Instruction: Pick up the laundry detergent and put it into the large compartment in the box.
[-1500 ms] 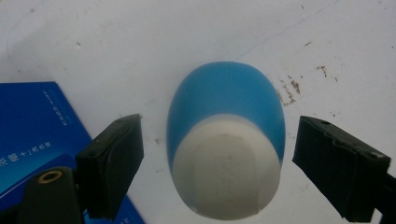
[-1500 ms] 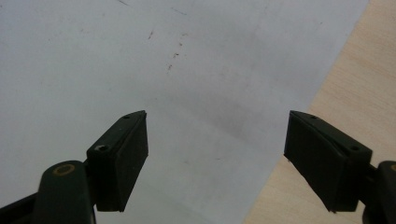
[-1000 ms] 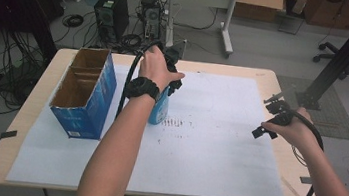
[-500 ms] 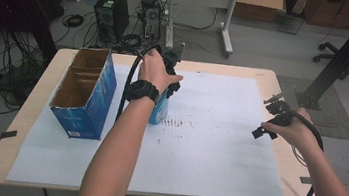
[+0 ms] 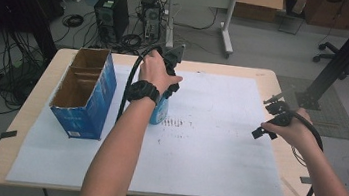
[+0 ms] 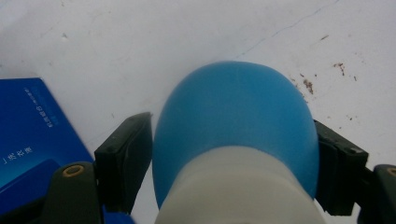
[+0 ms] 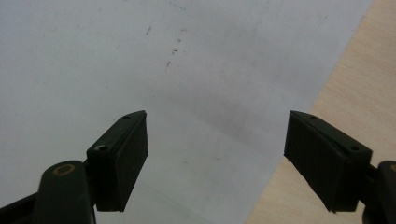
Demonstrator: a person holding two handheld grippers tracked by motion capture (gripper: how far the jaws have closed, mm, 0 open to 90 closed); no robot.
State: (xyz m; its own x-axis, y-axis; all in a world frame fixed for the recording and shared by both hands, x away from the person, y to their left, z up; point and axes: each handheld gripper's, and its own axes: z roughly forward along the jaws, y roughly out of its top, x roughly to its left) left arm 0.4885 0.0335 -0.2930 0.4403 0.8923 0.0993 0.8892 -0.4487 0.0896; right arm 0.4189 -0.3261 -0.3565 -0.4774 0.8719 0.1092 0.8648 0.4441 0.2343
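— Closing in on the blue bottle [image 6: 233, 135], that's the one change: the left gripper [image 6: 231, 154] has just been narrowing its jaws, and the bottle is sitting right between them. Neither hand is shifting across the table otherwise.

— Are the pads pressing on it now?

— In the left gripper view both black pads are lying against the bottle's sides, one at each flank, so it is gripping the bottle around its blue body, just above the white part.

— Where is the bottle standing?

— From the high view it is standing upright on the white sheet [image 5: 216, 148], just beside the open blue carton [image 5: 84, 97], with the left hand [image 5: 158, 73] coming down over its top.

— And the other side?

— The right gripper [image 7: 215, 158] is hovering over the sheet's edge near the wooden table [image 5: 284, 91] border, jaws standing wide with nothing between them, well apart from the bottle.
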